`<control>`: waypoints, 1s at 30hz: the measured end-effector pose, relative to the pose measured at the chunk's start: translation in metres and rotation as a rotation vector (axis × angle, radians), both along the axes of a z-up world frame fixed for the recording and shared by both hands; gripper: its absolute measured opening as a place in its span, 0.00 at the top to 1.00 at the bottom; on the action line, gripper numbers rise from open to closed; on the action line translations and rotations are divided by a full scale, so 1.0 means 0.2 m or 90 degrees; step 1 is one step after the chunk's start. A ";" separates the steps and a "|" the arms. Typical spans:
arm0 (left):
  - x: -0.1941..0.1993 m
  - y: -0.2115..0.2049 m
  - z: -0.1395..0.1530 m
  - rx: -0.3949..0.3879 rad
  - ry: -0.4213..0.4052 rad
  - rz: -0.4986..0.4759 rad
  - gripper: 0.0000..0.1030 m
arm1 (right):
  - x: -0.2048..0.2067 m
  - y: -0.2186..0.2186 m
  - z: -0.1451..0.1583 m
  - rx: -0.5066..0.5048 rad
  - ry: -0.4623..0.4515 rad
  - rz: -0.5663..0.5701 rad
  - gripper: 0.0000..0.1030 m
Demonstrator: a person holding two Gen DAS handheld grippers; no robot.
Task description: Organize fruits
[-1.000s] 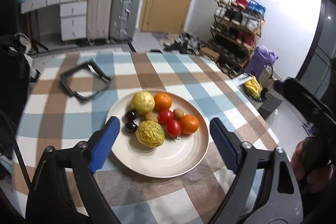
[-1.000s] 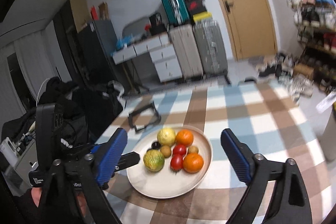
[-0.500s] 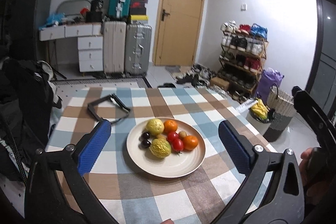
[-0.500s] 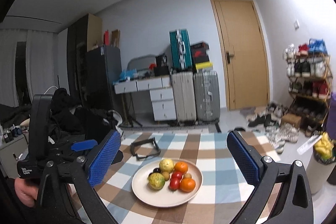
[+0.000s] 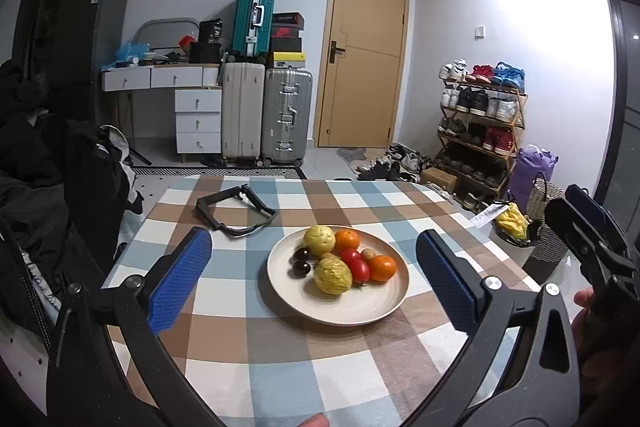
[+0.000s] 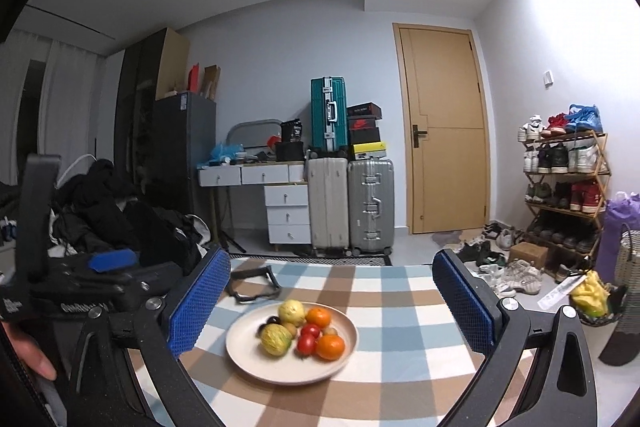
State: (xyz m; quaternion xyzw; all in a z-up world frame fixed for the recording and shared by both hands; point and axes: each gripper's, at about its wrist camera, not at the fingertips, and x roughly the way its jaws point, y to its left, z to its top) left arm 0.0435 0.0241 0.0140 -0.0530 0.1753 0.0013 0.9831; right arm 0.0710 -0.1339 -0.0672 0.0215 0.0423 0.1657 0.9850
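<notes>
Both grippers are standing wide open and empty, with nothing touching the pads: the left gripper (image 5: 314, 277) and the right gripper (image 6: 332, 301) are each framing the plate (image 5: 384, 309) of fruit (image 5: 342, 263), which is lying ahead of and below the fingertips on the table (image 5: 280, 355). You are backing well clear, so if the pile is finished, be holding both level and keeping them off the rim.

Fruit-laden plate (image 6: 256, 367) between open tongs (image 6: 328, 307)
</notes>
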 end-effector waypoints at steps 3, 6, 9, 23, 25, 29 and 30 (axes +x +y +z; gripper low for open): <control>-0.02 0.01 -0.06 0.001 -0.009 0.010 0.01 | 0.00 0.00 -0.05 -0.002 0.011 -0.005 0.00; 0.00 0.03 -0.10 0.006 -0.014 0.018 0.01 | 0.01 0.00 -0.09 -0.006 0.018 -0.007 0.00; 0.00 0.04 -0.17 0.012 -0.013 0.023 0.01 | 0.02 0.01 -0.15 -0.020 0.025 -0.015 0.00; 0.10 0.09 -0.41 0.044 -0.011 0.059 0.01 | 0.13 0.01 -0.37 -0.042 0.077 -0.023 0.00; 0.12 0.09 -0.43 0.053 -0.009 0.059 0.01 | 0.15 0.01 -0.40 -0.048 0.087 -0.026 0.00; 0.15 0.08 -0.47 0.065 -0.003 0.057 0.01 | 0.17 0.01 -0.41 -0.049 0.102 -0.020 0.00; 0.15 0.08 -0.47 0.065 -0.003 0.057 0.01 | 0.18 0.01 -0.42 -0.049 0.107 -0.019 0.00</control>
